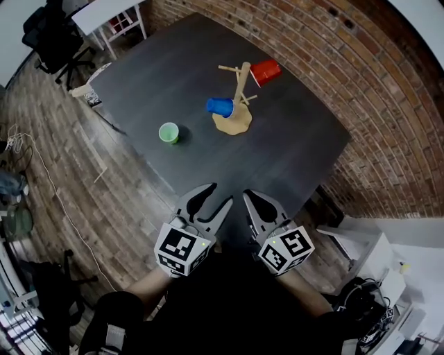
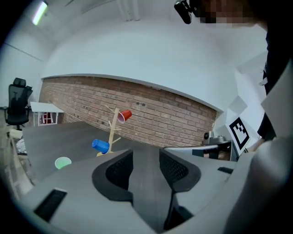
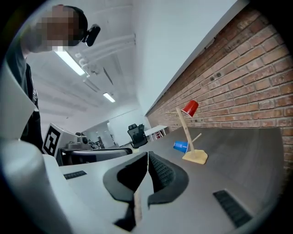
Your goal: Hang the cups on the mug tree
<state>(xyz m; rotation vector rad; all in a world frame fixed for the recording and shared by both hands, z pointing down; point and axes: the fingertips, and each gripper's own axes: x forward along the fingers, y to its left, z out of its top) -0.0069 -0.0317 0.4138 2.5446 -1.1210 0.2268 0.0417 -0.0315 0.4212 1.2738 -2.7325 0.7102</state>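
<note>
A wooden mug tree (image 1: 240,87) stands on the dark table (image 1: 291,152), toward the brick wall. A red cup (image 1: 265,71) hangs on an upper peg. A blue cup (image 1: 220,106) sits on its side at a low peg, just above the base. The green cup (image 1: 168,132) stands upright on the table, left of the tree. Both grippers are held close to the person's body at the table's near edge, far from the cups. My left gripper (image 1: 216,196) has its jaws apart with nothing between them. My right gripper (image 1: 254,201) is shut and empty. The tree (image 2: 112,130) (image 3: 185,132) shows ahead in both gripper views.
A brick wall (image 1: 333,62) runs along the table's far and right sides. A black office chair (image 1: 52,38) and a white table (image 1: 111,14) stand at the far left. Cables (image 1: 41,173) lie on the wooden floor left of the table.
</note>
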